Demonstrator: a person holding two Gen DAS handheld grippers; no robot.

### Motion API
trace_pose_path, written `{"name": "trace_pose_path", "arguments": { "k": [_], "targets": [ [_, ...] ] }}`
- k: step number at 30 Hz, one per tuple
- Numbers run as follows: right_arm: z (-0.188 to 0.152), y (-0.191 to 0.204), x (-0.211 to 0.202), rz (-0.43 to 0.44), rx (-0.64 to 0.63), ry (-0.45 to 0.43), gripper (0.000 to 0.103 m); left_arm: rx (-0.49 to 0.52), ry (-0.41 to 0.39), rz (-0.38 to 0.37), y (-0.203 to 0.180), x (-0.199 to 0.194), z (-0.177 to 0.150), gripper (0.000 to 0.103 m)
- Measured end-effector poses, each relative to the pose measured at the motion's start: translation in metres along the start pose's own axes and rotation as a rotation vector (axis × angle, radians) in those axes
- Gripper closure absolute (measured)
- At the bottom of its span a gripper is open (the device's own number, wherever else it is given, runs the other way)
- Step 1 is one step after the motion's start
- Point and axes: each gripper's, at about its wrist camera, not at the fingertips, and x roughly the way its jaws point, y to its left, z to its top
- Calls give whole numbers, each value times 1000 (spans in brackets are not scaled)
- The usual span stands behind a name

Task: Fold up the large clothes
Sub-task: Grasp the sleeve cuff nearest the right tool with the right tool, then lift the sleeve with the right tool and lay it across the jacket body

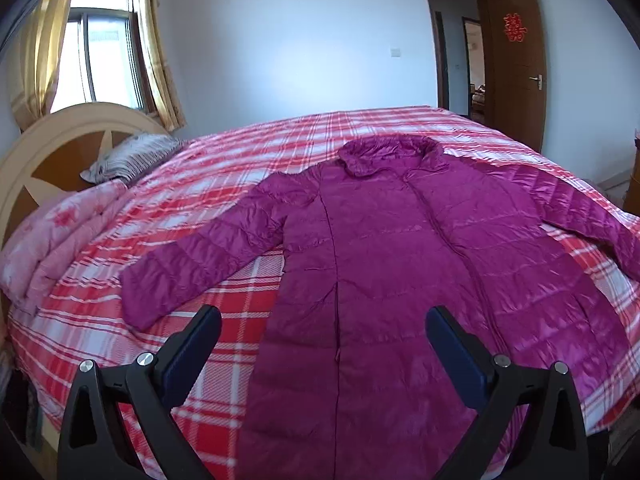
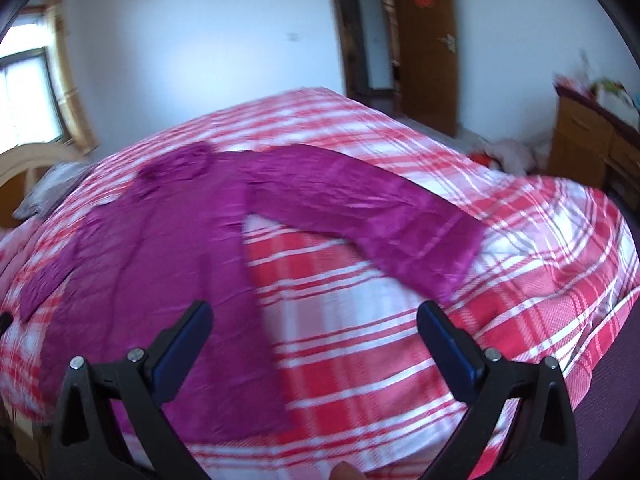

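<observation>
Shiny magenta puffer coat [image 1: 384,264] lies flat on the plaid bed [image 1: 224,320], collar toward 12 o'clock, hem at 6, both tongs [image 1: 323,316] [image 2: 314,311] gaping, empty.

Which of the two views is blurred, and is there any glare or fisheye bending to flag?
Left wrist view: sharp; window blown out, sheen on the purple coat, bed edges bowed by the fisheye. Right wrist view: motion-blurred across coat and plaid bedcover; only the gripper fingers stay crisp.
</observation>
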Motion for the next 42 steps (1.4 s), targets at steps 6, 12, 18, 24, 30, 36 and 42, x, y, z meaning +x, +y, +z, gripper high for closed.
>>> {"name": "trace_pose_path", "arguments": {
  "k": [6, 12, 18, 24, 30, 36, 42],
  "targets": [
    [50, -79, 65, -144, 127, 73, 12, -34, 22, 32, -3, 57, 16, 1],
    [73, -104, 113, -218, 115, 185, 20, -48, 56, 87, 3, 101, 23, 1],
    [70, -99, 138, -221, 33, 263, 30, -57, 115, 118, 11, 132, 16, 1],
    [69, -108, 124, -225, 35, 257, 37, -86, 161, 111, 13, 149, -2, 1],
    [67, -102, 133, -234, -44, 271, 52, -104, 162, 103, 16, 149, -4, 1],
    [78, -100, 122, -174, -36, 228, 86, -117, 159, 93, 19, 147, -6, 1],
    [136, -98, 94, -224, -36, 79, 88, -124, 152, 83, 21, 146, -5, 1]
  ]
}}
